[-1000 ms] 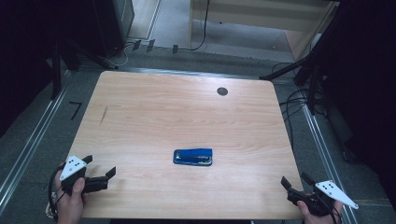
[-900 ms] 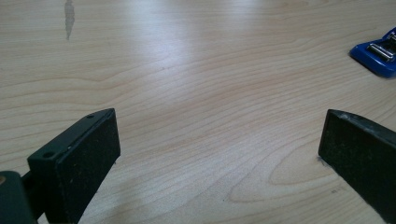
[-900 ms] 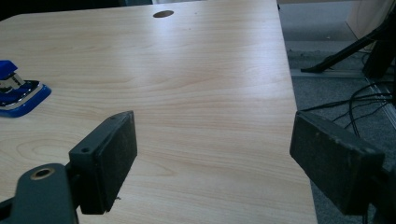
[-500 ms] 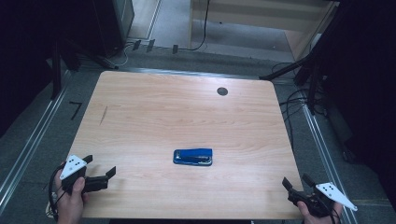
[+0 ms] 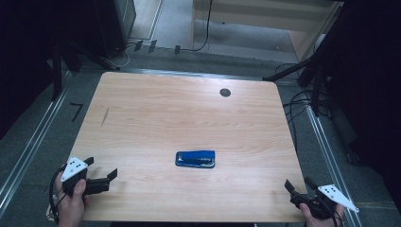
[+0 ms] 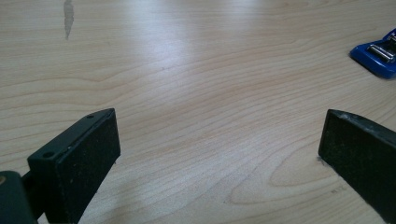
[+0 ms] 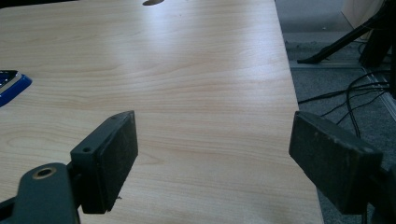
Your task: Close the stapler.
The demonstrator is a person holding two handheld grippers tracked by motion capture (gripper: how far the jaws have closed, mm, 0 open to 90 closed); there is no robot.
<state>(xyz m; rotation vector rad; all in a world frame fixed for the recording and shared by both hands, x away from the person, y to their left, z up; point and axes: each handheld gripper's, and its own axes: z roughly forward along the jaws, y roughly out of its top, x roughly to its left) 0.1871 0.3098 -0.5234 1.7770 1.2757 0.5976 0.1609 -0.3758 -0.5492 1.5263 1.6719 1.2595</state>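
Note:
A blue stapler (image 5: 196, 159) lies flat near the middle of the wooden table (image 5: 189, 118), slightly toward the front. My left gripper (image 5: 100, 170) rests at the table's front left corner, open and empty, well left of the stapler. In the left gripper view the stapler (image 6: 377, 53) shows at the upper right, beyond the wide-apart jaws. My right gripper (image 5: 299, 184) sits at the front right corner, open and empty, over the table edge. The right gripper view catches the stapler's end (image 7: 11, 85) at the far left.
A round black grommet (image 5: 225, 92) marks the table's far right part. A dark scuff (image 5: 104, 117) is on the far left of the tabletop. Cables (image 5: 307, 101) and stand legs lie on the floor to the right. A wooden cabinet (image 5: 255, 19) stands behind.
Both grippers hold almost the same places; the right one has shifted very slightly. The stapler has not moved.

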